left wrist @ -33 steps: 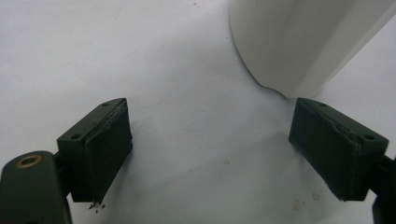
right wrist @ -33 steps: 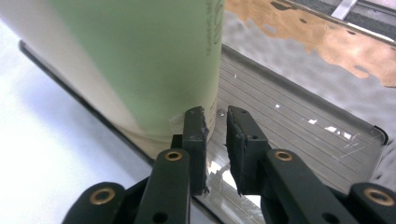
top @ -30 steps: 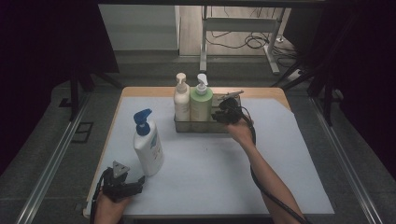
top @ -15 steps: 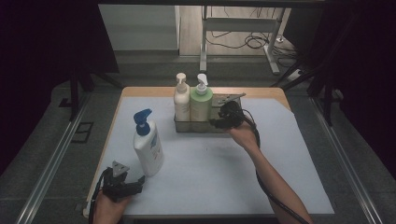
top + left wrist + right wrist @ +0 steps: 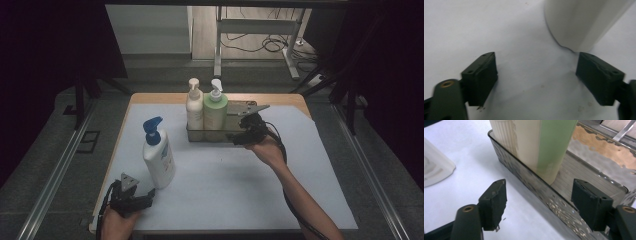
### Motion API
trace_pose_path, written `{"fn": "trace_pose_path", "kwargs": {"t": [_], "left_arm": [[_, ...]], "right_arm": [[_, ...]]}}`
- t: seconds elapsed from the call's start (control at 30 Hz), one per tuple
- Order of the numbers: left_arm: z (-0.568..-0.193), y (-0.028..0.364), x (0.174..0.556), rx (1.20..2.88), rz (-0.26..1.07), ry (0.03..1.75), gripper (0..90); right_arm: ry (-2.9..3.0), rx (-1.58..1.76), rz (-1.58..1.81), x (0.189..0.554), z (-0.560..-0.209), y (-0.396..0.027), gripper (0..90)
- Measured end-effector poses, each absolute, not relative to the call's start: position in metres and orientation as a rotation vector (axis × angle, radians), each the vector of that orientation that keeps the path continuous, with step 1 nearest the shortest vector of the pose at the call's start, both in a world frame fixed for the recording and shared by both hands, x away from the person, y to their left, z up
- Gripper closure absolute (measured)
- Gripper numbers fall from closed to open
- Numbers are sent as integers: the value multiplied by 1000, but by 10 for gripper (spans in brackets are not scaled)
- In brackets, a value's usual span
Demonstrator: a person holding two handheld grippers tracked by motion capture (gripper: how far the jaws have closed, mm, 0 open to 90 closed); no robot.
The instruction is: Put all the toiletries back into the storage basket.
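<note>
Jaws of right gripper (image 5: pixel 239 134), just opening, empty beside green bottle (image 5: pixel 215 111) newly stood in tray (image 5: pixel 248 107) at upper centre; left gripper (image 5: pixel 142 198) wide, near blue-pump bottle (image 5: pixel 158 156), lower left, likely loaded next.

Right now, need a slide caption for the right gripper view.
Open right gripper, jaws just opened, astride the clear tray's near wall, green bottle and cream bottle standing inside.

Left tongs (image 5: pixel 131 199) rest low, jaws wide; right tongs (image 5: pixel 239 134), arm outstretched, have just been opening, seemingly empty.
</note>
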State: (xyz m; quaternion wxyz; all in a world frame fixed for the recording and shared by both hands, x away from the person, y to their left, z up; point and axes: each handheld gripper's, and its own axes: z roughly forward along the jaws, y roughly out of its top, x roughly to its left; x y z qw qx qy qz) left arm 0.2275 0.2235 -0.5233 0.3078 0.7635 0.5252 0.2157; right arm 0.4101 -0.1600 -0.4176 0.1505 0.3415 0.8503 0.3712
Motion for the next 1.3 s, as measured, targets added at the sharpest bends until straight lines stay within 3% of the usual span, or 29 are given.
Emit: {"fn": "trace_pose_path", "kwargs": {"t": [0.37,0.53,0.73,1.3], "left_arm": [[-524,224,229,2013,576,1419,137],[-524,225,229,2013,562,1420,137],[-524,225,230,2012,555,1423,136],[-524,225,230,2008,548,1431,136]], "right_arm": [[2479,962,1094,384,-421,-172,139],[2477,938,1078,374,-420,-176,123],[2467,920,1077,358,-420,-184,11],[2435,918,1030,318,-429,-218,0]]}}
